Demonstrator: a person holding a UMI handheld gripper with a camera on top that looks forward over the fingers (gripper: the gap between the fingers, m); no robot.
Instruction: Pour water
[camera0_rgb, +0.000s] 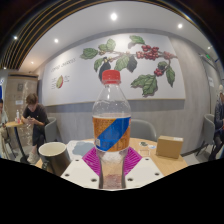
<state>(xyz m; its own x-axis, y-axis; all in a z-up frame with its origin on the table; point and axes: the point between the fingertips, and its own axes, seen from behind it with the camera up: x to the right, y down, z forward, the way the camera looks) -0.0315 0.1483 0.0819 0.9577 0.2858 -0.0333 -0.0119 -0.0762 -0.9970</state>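
Observation:
A clear plastic water bottle (112, 115) with a red cap and an orange and blue label stands upright between my fingers. My gripper (112, 158) is shut on its lower part, with the pink pads (93, 159) pressing on both sides. The bottle's base is partly hidden by the gripper's body. To the left of the fingers, a dark mug (53, 155) stands on the table (158, 160) with its mouth up.
A small cardboard box (170, 146) sits on the table, right of the bottle. A person (35, 118) sits at another table far to the left. Beyond is a wall with a mural of leaves and berries (135, 65).

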